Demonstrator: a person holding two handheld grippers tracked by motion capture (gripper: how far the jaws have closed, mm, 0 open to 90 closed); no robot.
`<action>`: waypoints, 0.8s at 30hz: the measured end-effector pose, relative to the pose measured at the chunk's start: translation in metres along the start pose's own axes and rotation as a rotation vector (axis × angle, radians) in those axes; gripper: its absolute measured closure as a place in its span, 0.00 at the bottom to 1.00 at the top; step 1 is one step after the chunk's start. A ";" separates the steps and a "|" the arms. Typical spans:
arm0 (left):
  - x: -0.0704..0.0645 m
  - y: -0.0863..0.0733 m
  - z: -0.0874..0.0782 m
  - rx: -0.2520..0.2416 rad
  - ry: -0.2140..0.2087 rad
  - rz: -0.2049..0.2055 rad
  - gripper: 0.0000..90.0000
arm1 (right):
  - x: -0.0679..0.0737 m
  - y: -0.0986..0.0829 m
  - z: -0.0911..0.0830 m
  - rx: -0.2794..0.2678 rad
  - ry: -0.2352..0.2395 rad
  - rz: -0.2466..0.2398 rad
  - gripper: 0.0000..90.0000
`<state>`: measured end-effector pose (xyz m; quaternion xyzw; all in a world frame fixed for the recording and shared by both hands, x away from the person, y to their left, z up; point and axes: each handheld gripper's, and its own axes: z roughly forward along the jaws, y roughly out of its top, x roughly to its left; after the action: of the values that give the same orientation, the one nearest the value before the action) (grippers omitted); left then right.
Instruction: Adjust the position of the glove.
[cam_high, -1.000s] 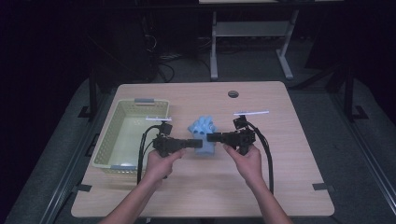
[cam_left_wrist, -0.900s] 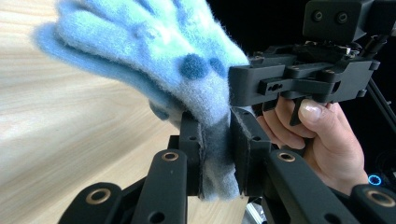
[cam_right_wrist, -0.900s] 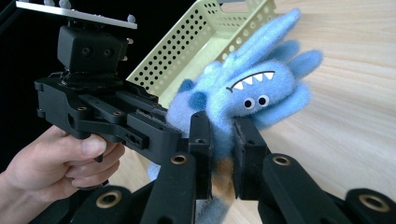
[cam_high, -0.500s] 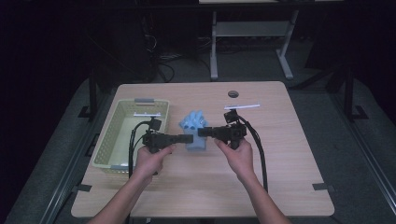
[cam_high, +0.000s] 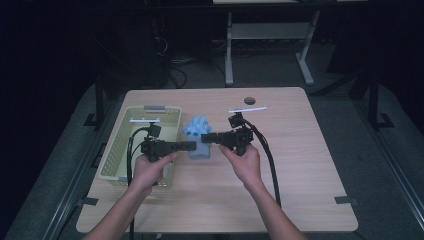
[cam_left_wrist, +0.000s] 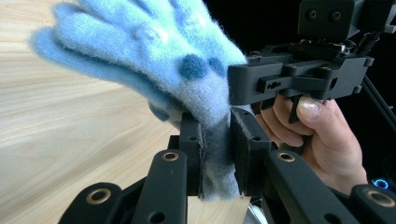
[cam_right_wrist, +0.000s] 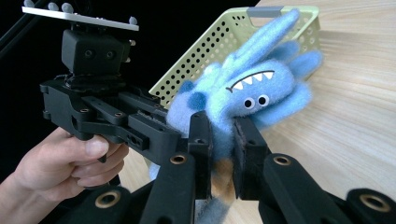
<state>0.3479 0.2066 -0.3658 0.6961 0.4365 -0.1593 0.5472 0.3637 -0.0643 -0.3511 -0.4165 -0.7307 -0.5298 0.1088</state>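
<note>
A fuzzy blue monster glove (cam_high: 198, 129) with eyes and teeth hangs just above the wooden table (cam_high: 300, 165), held from both sides. My left gripper (cam_high: 194, 146) is shut on its grey-blue cuff (cam_left_wrist: 215, 163). From the right, my right gripper (cam_high: 206, 137) is shut on the same lower end. In the left gripper view the glove (cam_left_wrist: 154, 51) fans up and left past the left gripper (cam_left_wrist: 217, 140), with the right gripper (cam_left_wrist: 299, 79) close behind. In the right gripper view the glove's face (cam_right_wrist: 254, 93) shows above the right gripper (cam_right_wrist: 222, 140), with the left gripper (cam_right_wrist: 116, 116) beside it.
A pale green perforated basket (cam_high: 117, 150) stands at the table's left, just left of the glove, and its wall (cam_right_wrist: 219, 51) shows behind the glove. A round cable hole (cam_high: 249, 101) lies near the far edge. Dark floor and a white table frame (cam_high: 230, 50) lie beyond.
Both hands have carried the glove a little to the left and away from the person, closer to the basket. Both grips stay shut on it.
</note>
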 end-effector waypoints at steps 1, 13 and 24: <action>0.001 0.001 -0.003 0.000 0.003 0.005 0.84 | 0.001 0.001 0.001 0.005 0.000 0.003 0.89; 0.005 0.002 -0.022 -0.014 0.016 0.007 0.84 | 0.011 0.009 0.016 0.023 0.011 -0.018 0.88; 0.012 0.002 -0.045 -0.029 0.030 0.001 0.84 | 0.022 0.017 0.037 0.030 0.029 -0.043 0.88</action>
<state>0.3443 0.2520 -0.3572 0.6906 0.4467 -0.1422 0.5508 0.3724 -0.0194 -0.3414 -0.3912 -0.7457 -0.5271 0.1140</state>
